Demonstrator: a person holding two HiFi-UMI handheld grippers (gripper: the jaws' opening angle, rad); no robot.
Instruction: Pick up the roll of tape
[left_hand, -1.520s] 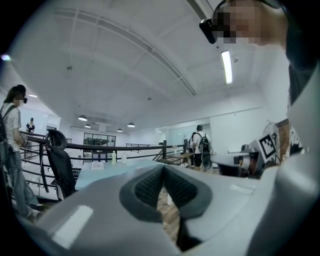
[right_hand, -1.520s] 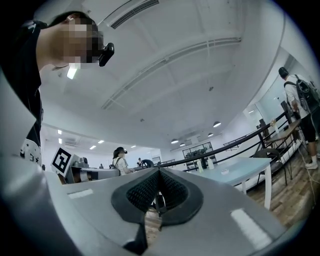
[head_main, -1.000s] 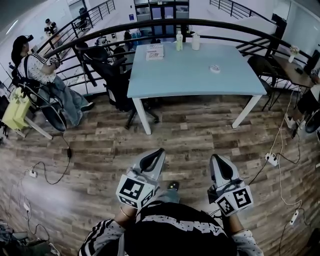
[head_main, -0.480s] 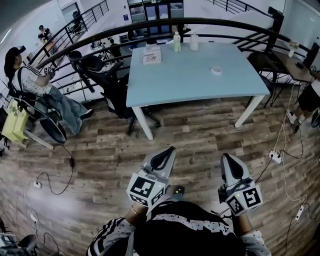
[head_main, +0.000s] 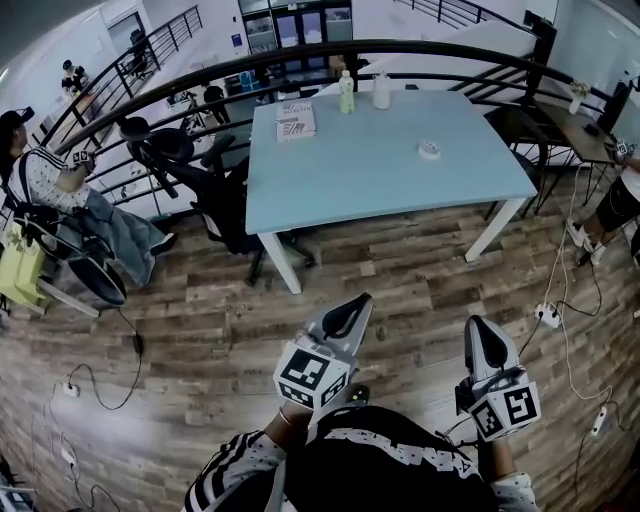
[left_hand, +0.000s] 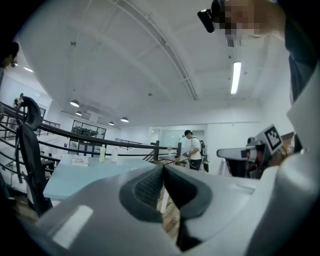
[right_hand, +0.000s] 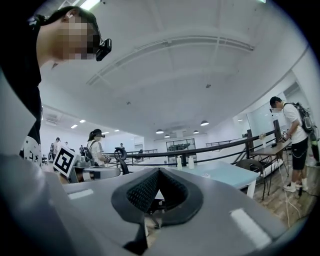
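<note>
The tape lay on the table, toward its right side, nearer than the bottles at its far edge. The left gripper and right gripper pointed level, well short of the table, jaws clenched on nothing (reasonably, I judged, with the tape far out of reach).

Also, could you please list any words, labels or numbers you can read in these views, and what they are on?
Nothing can be read for certain.
Booklet on the table: dark print, too blurred.
Green bottle, white bottle: labels too small.
Person's black shirt: white lettering, distorted, unreadable.
Left marker cube, right marker cube: square patterns, no letters.
</note>
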